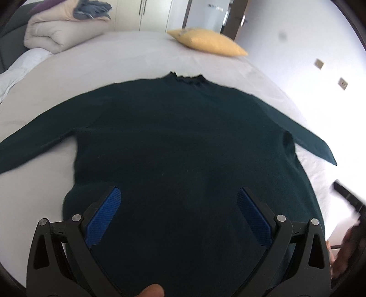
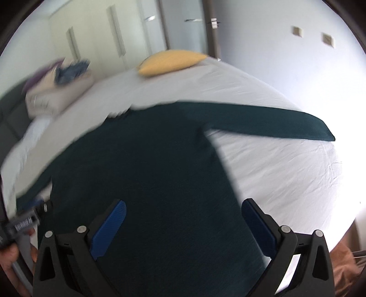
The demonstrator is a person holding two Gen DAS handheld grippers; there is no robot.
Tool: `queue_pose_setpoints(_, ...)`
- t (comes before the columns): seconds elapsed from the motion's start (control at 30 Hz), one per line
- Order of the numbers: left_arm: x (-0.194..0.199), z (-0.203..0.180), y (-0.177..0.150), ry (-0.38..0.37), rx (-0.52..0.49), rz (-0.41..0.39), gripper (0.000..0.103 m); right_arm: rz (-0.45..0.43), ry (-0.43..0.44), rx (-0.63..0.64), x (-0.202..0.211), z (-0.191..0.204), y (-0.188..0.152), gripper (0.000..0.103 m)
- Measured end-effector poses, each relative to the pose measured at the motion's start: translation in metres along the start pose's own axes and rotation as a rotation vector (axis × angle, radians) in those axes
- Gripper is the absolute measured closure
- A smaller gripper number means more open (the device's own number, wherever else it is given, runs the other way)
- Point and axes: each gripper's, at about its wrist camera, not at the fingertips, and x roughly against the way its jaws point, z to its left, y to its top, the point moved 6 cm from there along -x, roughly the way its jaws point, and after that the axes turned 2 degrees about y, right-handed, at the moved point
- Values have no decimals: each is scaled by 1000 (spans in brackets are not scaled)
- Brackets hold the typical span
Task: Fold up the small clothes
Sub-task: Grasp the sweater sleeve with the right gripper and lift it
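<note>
A dark green long-sleeved sweater [image 1: 183,141] lies flat on the white bed sheet [image 1: 114,59], collar away from me and both sleeves spread out. My left gripper [image 1: 178,194] hovers over the sweater's lower body, open, with nothing between its blue pads [image 1: 105,214]. In the right wrist view the same sweater [image 2: 141,173] fills the middle, its right sleeve [image 2: 274,123] stretched across the sheet. My right gripper [image 2: 183,208] is open above the sweater's lower right side, near the side seam. The hem is hidden below both grippers.
A yellow pillow [image 1: 205,42] lies at the bed's far edge. A folded beige duvet [image 1: 57,32] with a pile of clothes on it sits at the far left. A wardrobe [image 1: 141,13] stands behind the bed. The other gripper [image 2: 25,221] shows at the left edge.
</note>
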Motion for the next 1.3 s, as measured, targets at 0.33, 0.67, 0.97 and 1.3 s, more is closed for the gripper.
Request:
queue_pose_setpoints(0.33, -82, -29, 87, -116, 12, 17, 0, -124, 74, -667, -39, -283, 65, 9)
queue_pose_setpoints(0.67, -146, -29, 96, -127, 86, 80, 0, -232, 113, -907, -75, -370, 89, 31)
queue_pose_setpoints(0.97, -152, -11, 101, -241, 181, 79, 0, -226, 10, -847, -87, -360, 103, 90)
queue_pose_setpoints(1.3, -160, 16, 124, -398, 363, 76, 0, -109, 125, -59, -127, -51, 180, 94)
